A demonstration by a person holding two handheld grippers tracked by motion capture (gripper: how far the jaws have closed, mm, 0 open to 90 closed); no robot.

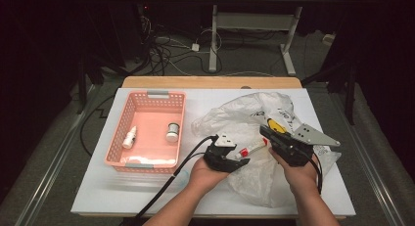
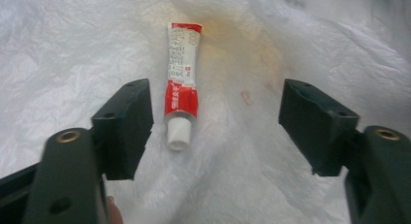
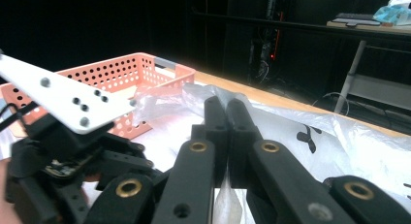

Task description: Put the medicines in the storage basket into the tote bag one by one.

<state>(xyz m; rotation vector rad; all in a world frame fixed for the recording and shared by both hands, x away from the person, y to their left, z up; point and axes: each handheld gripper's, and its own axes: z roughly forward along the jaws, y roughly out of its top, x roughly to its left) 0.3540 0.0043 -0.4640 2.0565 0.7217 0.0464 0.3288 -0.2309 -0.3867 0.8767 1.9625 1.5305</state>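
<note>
White table (image 1: pixel 147 196): pink basket (image 1: pixel 147 130) holding small white bottle (image 1: pixel 129 137) and round jar (image 1: pixel 172 132). Left gripper (image 1: pixel 240 161) and right gripper (image 1: pixel 266 133) over crumpled plastic bag (image 1: pixel 254 179); red-white tube (image 1: pixel 252 150) between them.

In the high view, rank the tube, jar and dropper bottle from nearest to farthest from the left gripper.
1. Tube, on the bag just right of the left gripper.
2. Jar, in the basket's right half.
3. Dropper bottle, in the basket's left half.
</note>
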